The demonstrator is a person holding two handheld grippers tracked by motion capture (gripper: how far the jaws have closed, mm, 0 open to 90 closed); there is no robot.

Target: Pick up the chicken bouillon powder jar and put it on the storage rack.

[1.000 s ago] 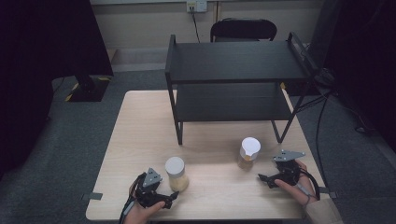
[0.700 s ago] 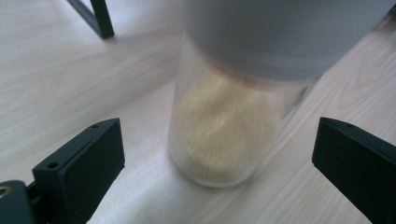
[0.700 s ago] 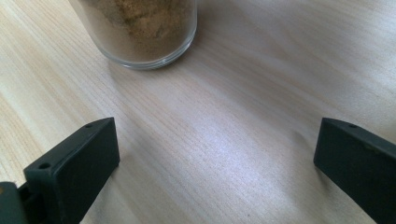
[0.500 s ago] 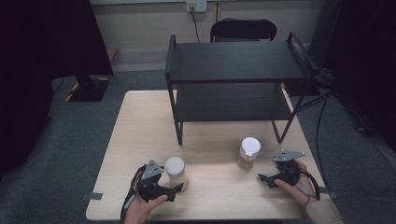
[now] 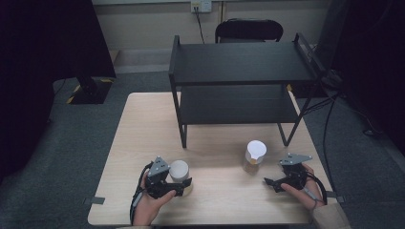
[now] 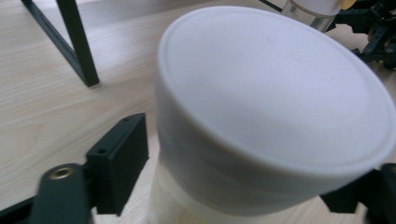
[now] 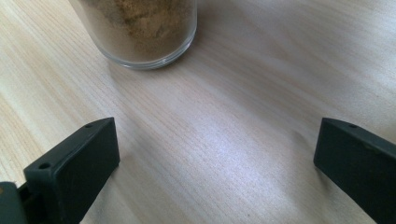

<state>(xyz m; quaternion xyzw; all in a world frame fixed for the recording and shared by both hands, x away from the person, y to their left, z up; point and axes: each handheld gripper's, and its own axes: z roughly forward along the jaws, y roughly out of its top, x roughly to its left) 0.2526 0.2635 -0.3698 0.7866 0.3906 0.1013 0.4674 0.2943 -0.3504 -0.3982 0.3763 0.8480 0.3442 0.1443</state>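
A jar with a white lid stands near the table's front left. My left gripper is open, its jaws on either side of the jar just under the lid, with a thin gap at the left jaw. A second white-lidded glass jar, holding brown powder, stands at the front right. My right gripper rests to the right of it, open, with bare wood between its jaws and the jar a short way ahead.
A black two-tier shelf rack stands on the back half of the wooden table; one of its legs is near the left jar. A black chair sits behind the table. Cables hang at the rack's right.
My left gripper has moved forward and right, so its jaws now stand around the left jar. The right gripper and its jar have stayed put.
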